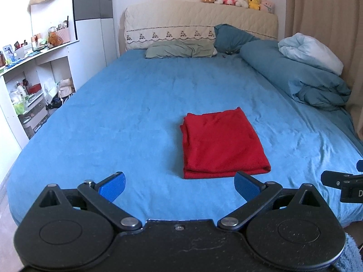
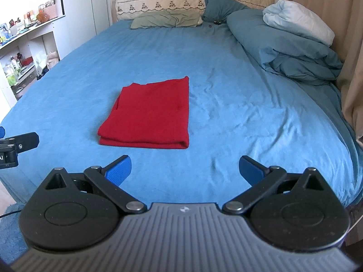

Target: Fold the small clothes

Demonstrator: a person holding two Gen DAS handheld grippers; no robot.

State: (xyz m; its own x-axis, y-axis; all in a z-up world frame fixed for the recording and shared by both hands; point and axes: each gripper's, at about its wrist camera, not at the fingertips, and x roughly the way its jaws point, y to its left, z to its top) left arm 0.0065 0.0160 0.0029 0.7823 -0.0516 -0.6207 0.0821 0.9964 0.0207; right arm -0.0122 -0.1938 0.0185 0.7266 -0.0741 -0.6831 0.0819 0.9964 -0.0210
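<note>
A: What are the grippers doing?
B: The left gripper and the right gripper both hover above the near edge of the bed, jaws spread wide, holding nothing.
A: And the garment?
B: The red cloth lies folded flat on the sheet just beyond them. Farther back sit a pillow and a bundled duvet.

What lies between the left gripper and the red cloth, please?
Only bare blue sheet. In the left wrist view, the open left gripper sits just short of the folded red cloth, with nothing between them.
</note>
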